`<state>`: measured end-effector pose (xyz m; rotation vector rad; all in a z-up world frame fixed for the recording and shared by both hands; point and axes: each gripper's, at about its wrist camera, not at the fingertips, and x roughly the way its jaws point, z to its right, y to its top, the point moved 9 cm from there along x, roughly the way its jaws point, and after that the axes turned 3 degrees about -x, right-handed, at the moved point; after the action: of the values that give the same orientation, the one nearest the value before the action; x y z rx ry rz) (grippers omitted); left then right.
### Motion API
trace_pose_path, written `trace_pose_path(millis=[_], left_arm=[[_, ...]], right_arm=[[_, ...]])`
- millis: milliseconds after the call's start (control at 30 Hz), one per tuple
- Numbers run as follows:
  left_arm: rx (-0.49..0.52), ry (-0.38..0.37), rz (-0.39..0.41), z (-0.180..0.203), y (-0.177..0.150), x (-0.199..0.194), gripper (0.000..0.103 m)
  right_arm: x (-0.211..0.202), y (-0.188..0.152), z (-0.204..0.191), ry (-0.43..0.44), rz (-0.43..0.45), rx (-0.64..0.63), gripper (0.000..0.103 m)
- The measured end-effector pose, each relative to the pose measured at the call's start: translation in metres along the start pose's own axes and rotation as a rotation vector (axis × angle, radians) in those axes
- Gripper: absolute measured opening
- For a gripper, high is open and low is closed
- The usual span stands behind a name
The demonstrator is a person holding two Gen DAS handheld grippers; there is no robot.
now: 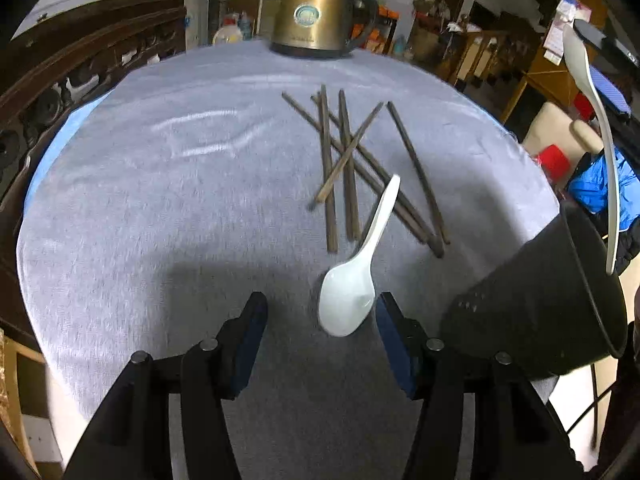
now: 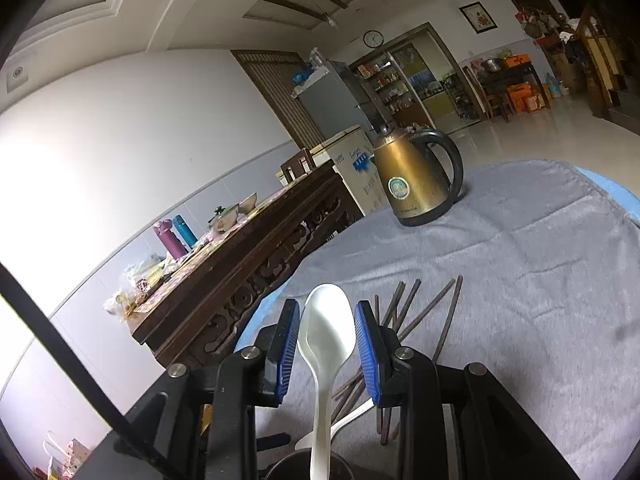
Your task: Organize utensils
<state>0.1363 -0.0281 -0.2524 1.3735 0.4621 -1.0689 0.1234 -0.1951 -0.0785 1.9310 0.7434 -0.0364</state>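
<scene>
left tongs spread | right tongs pinching spoon | grey cloth, kettle

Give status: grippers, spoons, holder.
Left gripper open, second spoon between its fingers on the cloth. Right gripper shut on white spoon, handle dipping into black holder. Chopsticks loose.
</scene>
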Motion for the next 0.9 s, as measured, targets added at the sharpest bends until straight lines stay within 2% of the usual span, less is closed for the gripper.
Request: trace_pose_path(millis=[67, 133, 200, 267, 400, 600, 733, 900], left_arm=[[0.022, 0.000, 0.026, 0.002, 0.003, 0.002, 0.051], [0.048, 0.013, 0.042, 0.002, 0.004, 0.004, 0.025], [0.037, -0.006, 0.037, 0.002, 0.005, 0.004, 0.010], [0.008, -0.033, 0.034, 0.000, 0.004, 0.002, 0.008], [-0.009, -0.040, 0.045, -0.007, 0.002, -0.006, 0.002], [-0.020, -0.049, 0.082, -0.007, 0.005, -0.025, 0.002], [0.004, -0.025, 0.099, -0.004, 0.012, -0.049, 0.002], [0.061, -0.031, 0.191, 0.008, 0.027, -0.106, 0.002]], right_arm=[[0.000, -0.002, -0.001, -0.004, -0.003, -0.005, 0.031], [0.000, -0.005, -0.002, -0.005, -0.010, -0.008, 0.031], [0.001, -0.007, -0.002, -0.006, -0.014, -0.005, 0.031], [0.000, -0.008, -0.003, -0.007, -0.015, -0.008, 0.031], [0.001, -0.009, -0.009, -0.010, -0.020, -0.023, 0.031], [-0.001, -0.010, -0.013, -0.010, -0.019, -0.028, 0.031], [-0.006, -0.010, -0.018, -0.024, -0.006, -0.054, 0.031], [-0.016, -0.009, -0.023, -0.051, 0.032, -0.097, 0.031]])
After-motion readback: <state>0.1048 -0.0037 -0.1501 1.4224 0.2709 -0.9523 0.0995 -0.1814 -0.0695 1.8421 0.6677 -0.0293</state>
